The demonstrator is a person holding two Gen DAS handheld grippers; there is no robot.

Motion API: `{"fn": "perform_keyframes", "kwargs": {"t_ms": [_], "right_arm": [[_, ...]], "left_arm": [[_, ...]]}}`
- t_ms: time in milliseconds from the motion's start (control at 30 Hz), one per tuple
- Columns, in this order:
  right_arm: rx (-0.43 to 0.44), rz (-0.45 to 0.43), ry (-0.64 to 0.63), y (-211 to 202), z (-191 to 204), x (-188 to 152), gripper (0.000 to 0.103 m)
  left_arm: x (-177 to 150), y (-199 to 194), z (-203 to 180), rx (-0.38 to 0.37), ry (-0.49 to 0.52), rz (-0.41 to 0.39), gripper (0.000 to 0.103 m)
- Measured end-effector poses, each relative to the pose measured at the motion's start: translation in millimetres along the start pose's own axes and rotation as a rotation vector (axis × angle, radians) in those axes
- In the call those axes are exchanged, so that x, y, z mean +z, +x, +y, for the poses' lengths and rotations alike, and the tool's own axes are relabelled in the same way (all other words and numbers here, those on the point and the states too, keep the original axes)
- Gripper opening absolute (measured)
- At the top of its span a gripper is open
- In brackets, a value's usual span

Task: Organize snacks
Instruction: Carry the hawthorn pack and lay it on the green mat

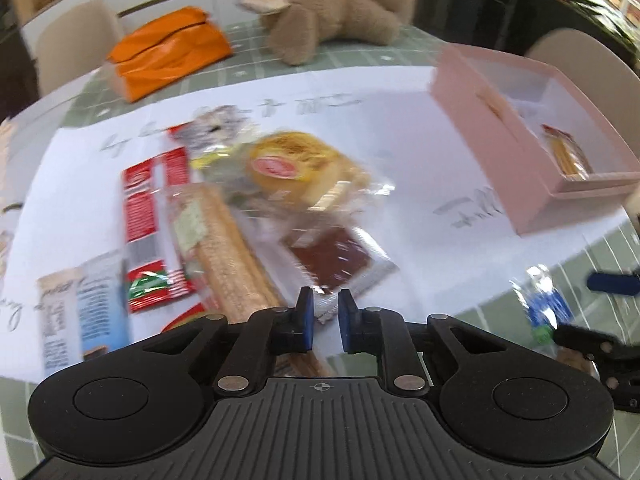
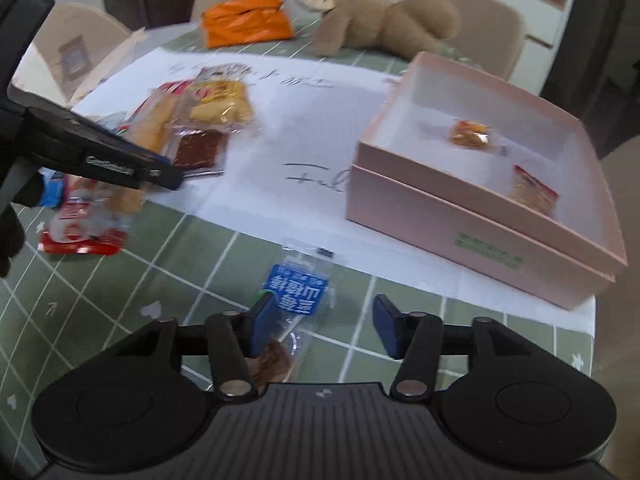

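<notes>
A pile of wrapped snacks lies on white paper: a yellow cake packet [image 1: 296,168], a long cracker packet [image 1: 228,256], a red wrapper [image 1: 154,224] and a brown square snack [image 1: 340,260]. My left gripper [image 1: 326,314] hovers just over the brown snack's near corner, jaws narrowly apart and empty. It also shows in the right wrist view [image 2: 176,178]. My right gripper [image 2: 326,326] is open above a blue-labelled packet [image 2: 298,292] on the green cloth. The pink box [image 2: 472,216] holds two snacks [image 2: 472,134] [image 2: 534,192].
An orange bag [image 2: 246,20] and a brown plush toy [image 2: 384,20] lie at the table's far side. A blue-and-white packet [image 1: 86,312] and a red-white packet [image 2: 86,224] lie near the left edge. Chairs stand around the table.
</notes>
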State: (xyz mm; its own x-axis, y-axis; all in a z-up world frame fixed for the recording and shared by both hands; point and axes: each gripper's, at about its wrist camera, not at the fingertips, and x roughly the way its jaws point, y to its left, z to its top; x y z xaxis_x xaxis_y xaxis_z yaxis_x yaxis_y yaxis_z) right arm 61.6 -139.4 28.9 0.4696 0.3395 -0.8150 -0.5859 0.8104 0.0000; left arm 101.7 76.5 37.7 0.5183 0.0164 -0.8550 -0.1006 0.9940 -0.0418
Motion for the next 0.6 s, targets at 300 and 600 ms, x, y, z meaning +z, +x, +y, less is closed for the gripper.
{"fn": "perform_keyframes", "kwargs": {"t_ms": [300, 600], "right_arm": [[-0.028, -0.077, 0.133, 3.1, -0.9, -20.9, 0.083], [-0.077, -0.139, 0.121, -2.5, 16.9, -43.7, 0.095]], "left_arm": [[26.5, 23.8, 24.8, -0.106, -0.309, -0.034, 0.023], [35.0, 29.0, -23.4, 0.013, 0.043, -0.054, 0.026]]}}
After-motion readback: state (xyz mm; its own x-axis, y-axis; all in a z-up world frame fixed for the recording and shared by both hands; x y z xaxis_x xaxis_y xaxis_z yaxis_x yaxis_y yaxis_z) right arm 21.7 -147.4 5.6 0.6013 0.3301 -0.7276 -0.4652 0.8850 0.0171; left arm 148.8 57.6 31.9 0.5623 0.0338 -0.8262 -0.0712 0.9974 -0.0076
